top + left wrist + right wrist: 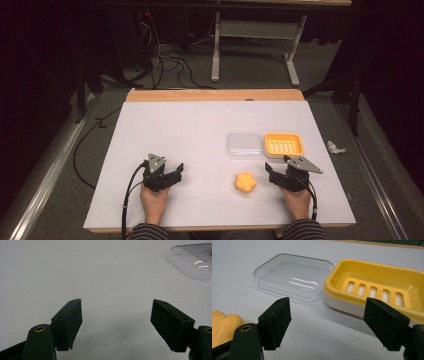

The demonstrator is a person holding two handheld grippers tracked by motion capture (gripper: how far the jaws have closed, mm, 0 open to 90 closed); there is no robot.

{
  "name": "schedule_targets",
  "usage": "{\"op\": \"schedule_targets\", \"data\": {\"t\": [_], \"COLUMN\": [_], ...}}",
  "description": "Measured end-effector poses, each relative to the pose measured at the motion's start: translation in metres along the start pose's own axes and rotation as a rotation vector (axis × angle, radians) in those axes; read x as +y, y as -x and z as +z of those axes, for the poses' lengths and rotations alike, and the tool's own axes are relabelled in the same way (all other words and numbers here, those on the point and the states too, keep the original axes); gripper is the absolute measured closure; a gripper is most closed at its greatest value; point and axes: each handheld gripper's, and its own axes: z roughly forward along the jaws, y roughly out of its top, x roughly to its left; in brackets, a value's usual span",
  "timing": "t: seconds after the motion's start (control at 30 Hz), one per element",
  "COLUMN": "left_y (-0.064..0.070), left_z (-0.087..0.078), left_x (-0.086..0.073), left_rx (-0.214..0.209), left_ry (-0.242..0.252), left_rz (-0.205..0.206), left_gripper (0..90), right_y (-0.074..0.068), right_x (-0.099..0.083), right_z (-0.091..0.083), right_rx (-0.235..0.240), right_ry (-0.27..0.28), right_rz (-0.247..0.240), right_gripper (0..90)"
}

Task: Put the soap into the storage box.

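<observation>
A yellow soap dish (284, 144) (377, 290) with a slotted floor rests on the white table (190, 145), and its clear plastic lid (243, 145) (292, 277) (195, 261) lies just left of it. An orange flower-shaped soap (245, 182) (223, 325) lies nearer the front edge. My right gripper (275, 172) (332, 322) stands open just right of the soap and short of the dish, nothing between its jaws. My left gripper (174, 172) (117, 323) is open over bare table at the front left.
The table's wooden far edge (215, 95) borders a grey floor with cables (170, 62) and a metal stand (255, 45). A crumpled white scrap (335, 147) lies on the floor to the right of the table.
</observation>
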Motion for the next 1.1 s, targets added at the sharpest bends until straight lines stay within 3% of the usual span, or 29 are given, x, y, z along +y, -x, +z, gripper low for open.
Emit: {"op": "schedule_targets", "data": {"t": [0.4,0.73,1.1], "left_y": [0.0007,-0.0005,-0.0004], "left_z": [-0.0008,0.0015,0.0022], "left_x": [-0.0004,0.0002,0.0005], "left_rx": [-0.009,0.020,0.021], "left_ry": [0.002,0.000,0.003], "left_rz": [0.004,-0.002,-0.013], "left_gripper": [25.9,25.9,25.5], "right_y": [-0.0008,-0.0017,-0.0002], "right_x": [0.0001,0.0000,0.0012], "right_z": [0.0001,0.0000,0.0016], "right_rx": [0.007,0.000,0.019], "right_ry": [0.003,0.002,-0.014], "right_rz": [-0.016,-0.021,-0.013], "right_gripper": [22.8,23.4,27.8]}}
